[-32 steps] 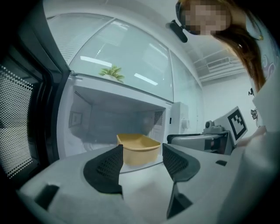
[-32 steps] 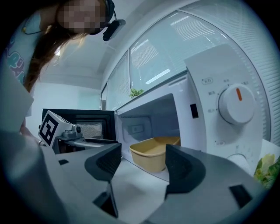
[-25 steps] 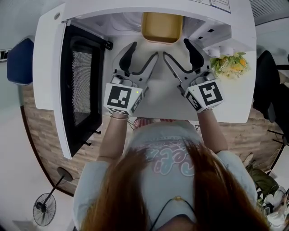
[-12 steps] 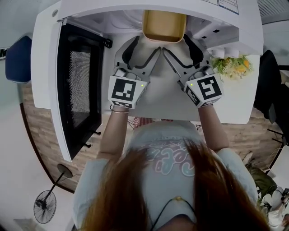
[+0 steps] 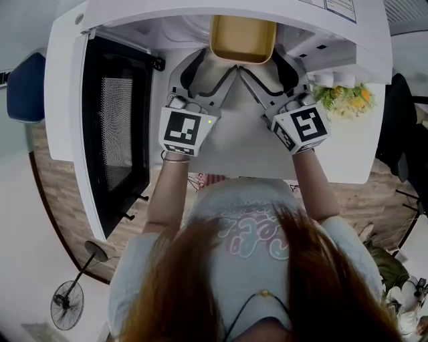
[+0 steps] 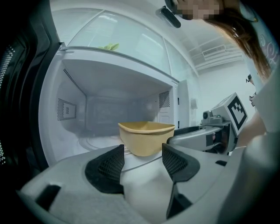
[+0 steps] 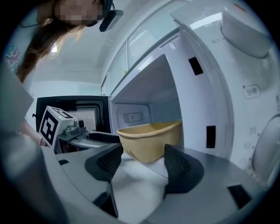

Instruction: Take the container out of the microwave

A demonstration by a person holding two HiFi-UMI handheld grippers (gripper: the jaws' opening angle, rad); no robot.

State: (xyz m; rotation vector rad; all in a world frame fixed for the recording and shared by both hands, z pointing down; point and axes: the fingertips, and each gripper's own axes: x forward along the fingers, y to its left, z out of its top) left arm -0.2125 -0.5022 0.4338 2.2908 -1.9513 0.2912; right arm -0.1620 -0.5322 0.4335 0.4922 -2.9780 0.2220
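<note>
— Where is the container found?

— The container (image 5: pixel 243 38) is seen inside the microwave (image 5: pixel 200 10), close to the near edge of the opening. The door (image 5: pixel 117 127) is swung open to the left.

— In what state are the tongs held?

— The left tongs (image 6: pixel 142 157) and the right tongs (image 7: pixel 143 159) are both released, with the jaws spread apart, and nothing is grasped by them. They are pointed at the container from the near side, one from the left and one from the right. The container is seen just beyond each pair of jaws, not between them.

— What else is placed on the surface (image 5: pixel 247 153)?

— Some flowers (image 5: pixel 344 100) are seen at the right, beside the microwave.
</note>
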